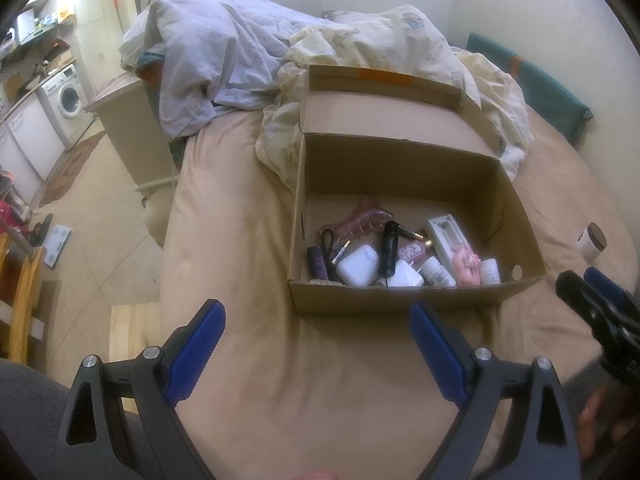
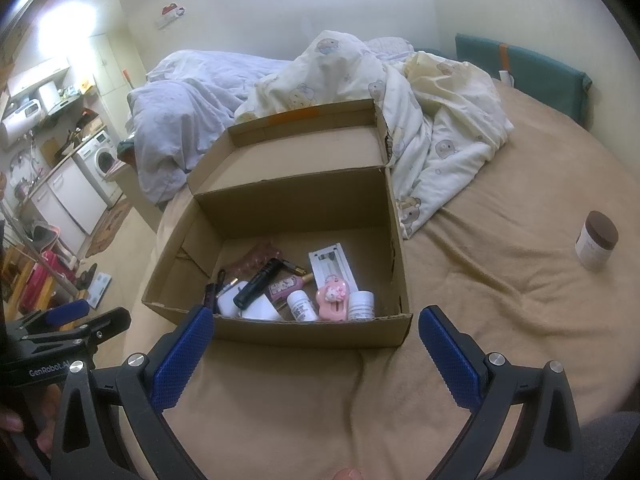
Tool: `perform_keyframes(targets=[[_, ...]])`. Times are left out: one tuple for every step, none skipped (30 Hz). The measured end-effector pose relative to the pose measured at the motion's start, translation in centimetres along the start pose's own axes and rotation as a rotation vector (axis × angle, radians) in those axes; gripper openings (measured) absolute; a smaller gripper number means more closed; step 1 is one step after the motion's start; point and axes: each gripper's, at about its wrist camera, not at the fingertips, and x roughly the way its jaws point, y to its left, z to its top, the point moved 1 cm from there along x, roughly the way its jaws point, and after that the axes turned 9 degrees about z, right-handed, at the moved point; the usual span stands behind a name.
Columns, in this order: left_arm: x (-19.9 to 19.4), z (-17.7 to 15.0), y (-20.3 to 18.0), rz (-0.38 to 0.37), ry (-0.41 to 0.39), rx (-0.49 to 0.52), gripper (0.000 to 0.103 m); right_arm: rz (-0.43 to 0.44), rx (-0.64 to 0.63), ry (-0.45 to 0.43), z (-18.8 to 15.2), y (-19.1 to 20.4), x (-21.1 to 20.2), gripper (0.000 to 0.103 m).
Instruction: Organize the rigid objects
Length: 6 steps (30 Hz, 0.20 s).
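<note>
On the tan bed, near its front edge, sits the open cardboard box, lid flap thrown back toward the rumpled duvet. Most of the sorting looks done to me: the box floor already carries a black flashlight, a white charger, two small white pill bottles, a pink cartoon clip, a pink hair claw, a small pink-labelled bottle and a white packet, all crowded along the near wall.

What I judge to be left is a single piece — the brown-lidded jar, standing upright on the bedding well apart from the box, off toward the bed's right edge.

My left gripper hangs before the box's near wall, jaws spread wide with nothing between them. My right gripper is the same — blue pads apart, empty, held just short of the box front. The jar is on my right side, so that hand seems the natural one to fetch it; after that, closing the lid may be all that remains.
</note>
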Motion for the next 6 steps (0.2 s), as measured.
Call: perform_keyframes(targets=[[0.00, 0.01, 0.00, 0.002, -0.003, -0.002, 0.092, 0.000, 0.000, 0.001, 0.01, -0.01, 0.02, 0.103], [0.02, 0.01, 0.07, 0.003, -0.003, -0.005, 0.092, 0.001, 0.000, 0.001, 0.01, -0.01, 0.01, 0.103], [0.05, 0.01, 0.11, 0.002, -0.003, -0.008, 0.092, 0.001, -0.001, 0.001, 0.01, -0.01, 0.01, 0.103], [0.06, 0.00, 0.14, -0.001, -0.002, -0.011, 0.092, 0.000, -0.001, 0.001, 0.01, -0.01, 0.01, 0.103], [0.10, -0.03, 0.14, -0.002, 0.000, -0.012, 0.092, 0.001, -0.001, 0.000, 0.01, -0.01, 0.00, 0.103], [0.12, -0.05, 0.17, -0.002, 0.001, -0.013, 0.092, 0.001, -0.001, 0.000, 0.01, -0.01, 0.01, 0.103]])
